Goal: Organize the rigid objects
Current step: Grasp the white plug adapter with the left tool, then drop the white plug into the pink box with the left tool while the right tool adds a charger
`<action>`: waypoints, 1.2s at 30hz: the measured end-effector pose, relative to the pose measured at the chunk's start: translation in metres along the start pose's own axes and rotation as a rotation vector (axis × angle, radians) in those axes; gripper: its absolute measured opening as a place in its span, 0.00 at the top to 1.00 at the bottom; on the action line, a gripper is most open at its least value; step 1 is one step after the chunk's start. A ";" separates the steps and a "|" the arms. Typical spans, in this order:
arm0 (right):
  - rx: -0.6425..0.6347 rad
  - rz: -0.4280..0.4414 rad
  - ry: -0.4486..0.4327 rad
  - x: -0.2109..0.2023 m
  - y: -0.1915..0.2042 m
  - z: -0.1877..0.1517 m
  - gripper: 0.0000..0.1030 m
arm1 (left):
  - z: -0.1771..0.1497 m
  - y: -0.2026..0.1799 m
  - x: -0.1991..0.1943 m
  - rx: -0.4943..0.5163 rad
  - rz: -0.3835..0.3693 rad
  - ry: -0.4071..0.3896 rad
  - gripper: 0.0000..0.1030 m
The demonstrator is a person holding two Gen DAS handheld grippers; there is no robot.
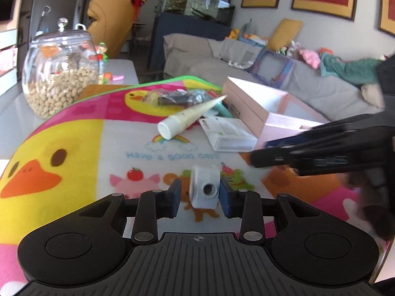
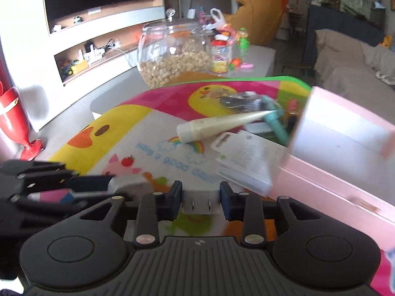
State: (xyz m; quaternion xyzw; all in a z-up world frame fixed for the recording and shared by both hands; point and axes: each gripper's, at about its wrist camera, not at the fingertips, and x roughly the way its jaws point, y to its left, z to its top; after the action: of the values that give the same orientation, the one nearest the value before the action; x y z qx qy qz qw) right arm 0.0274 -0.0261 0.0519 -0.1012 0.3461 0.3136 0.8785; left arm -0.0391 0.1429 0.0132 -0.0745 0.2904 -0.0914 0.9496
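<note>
My left gripper (image 1: 200, 194): fingers narrow, white charger cube (image 1: 205, 189) between the pads, round port facing the camera. Right pad touches its side; a slit shows at the left pad, so I can't tell whether the grip is firm. My right gripper (image 2: 200, 198): fingers narrow, clamped on a grey plug adapter (image 2: 200, 203), two prongs toward the lens. From the right wrist, the left gripper sits just left of it, blurred.

Both are low over the play mat (image 1: 74, 133) on the table. Mat print reads "Have a good day!", with duck, pig and rainbow art. Open mat to the left and ahead of both grippers.

Further on: a cream tube (image 1: 187, 117), cap toward me, lies beside a white carton (image 1: 229, 133); carton print too small to read. The pink box (image 1: 249, 103) stands at the right, open, its wall crowding the right gripper's side. Behind the tube is a bagged clutter pile (image 1: 177, 97). Beyond the mat's far-left edge is a glass jar (image 1: 60, 74) of nuts.
</note>
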 end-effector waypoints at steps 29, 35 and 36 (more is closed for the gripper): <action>0.193 -0.179 -0.149 -0.104 -0.075 -0.108 0.45 | 0.085 -0.124 -0.011 0.395 -0.104 -0.116 0.77; 0.155 -0.146 -0.111 -0.087 -0.065 -0.103 0.45 | 0.186 -0.141 0.022 0.223 -0.121 -0.345 0.75; 0.151 -0.146 -0.103 -0.083 -0.064 -0.103 0.45 | 0.193 -0.139 0.030 0.183 -0.124 -0.328 0.75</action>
State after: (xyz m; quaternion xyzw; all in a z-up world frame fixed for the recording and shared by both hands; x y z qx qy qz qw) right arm -0.0359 -0.1563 0.0290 -0.0437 0.3148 0.2264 0.9207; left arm 0.0761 0.0184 0.1831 -0.0197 0.1169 -0.1623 0.9796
